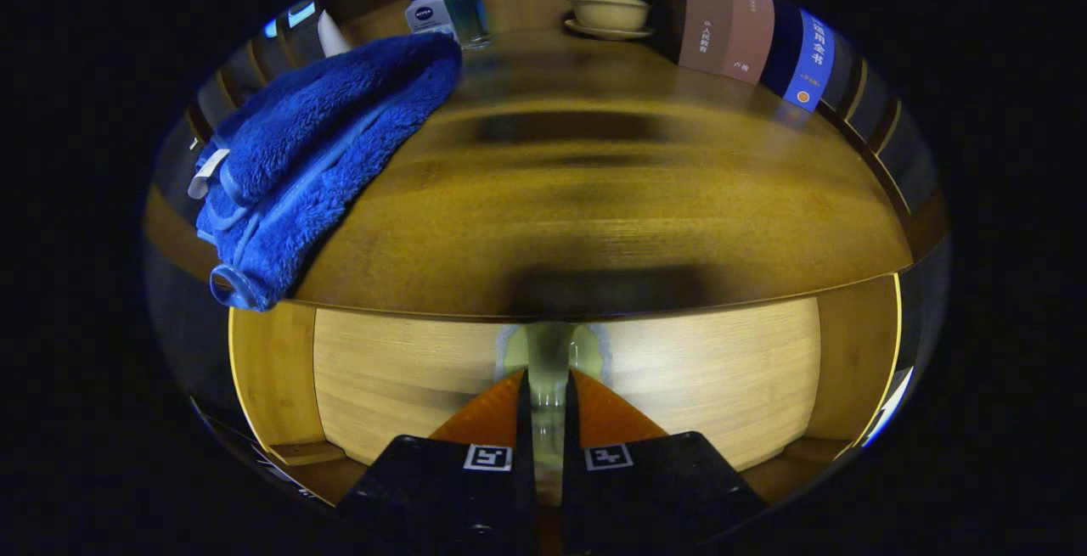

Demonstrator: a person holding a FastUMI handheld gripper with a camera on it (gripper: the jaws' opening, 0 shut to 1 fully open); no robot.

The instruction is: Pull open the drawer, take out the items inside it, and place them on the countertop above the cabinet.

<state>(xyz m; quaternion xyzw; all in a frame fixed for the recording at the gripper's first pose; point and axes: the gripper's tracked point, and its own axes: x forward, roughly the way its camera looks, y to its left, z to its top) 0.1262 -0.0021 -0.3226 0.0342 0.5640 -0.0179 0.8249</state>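
Note:
The drawer's pale wooden front (705, 378) lies right under the overhanging edge of the wooden countertop (611, 216). At its middle is a pale knob-like handle (548, 352). My gripper (548, 407) is shut on this handle, with one finger pressing on each side and only a thin gap between them. The inside of the drawer and anything in it is hidden.
A fluffy blue towel (314, 157) lies on the counter's left part and hangs over its front edge. At the back stand a blue-capped bottle (463, 4), a white jar (427, 13) and a cream lidded bowl (610, 11) on a saucer. Books (747, 30) stand at the back right.

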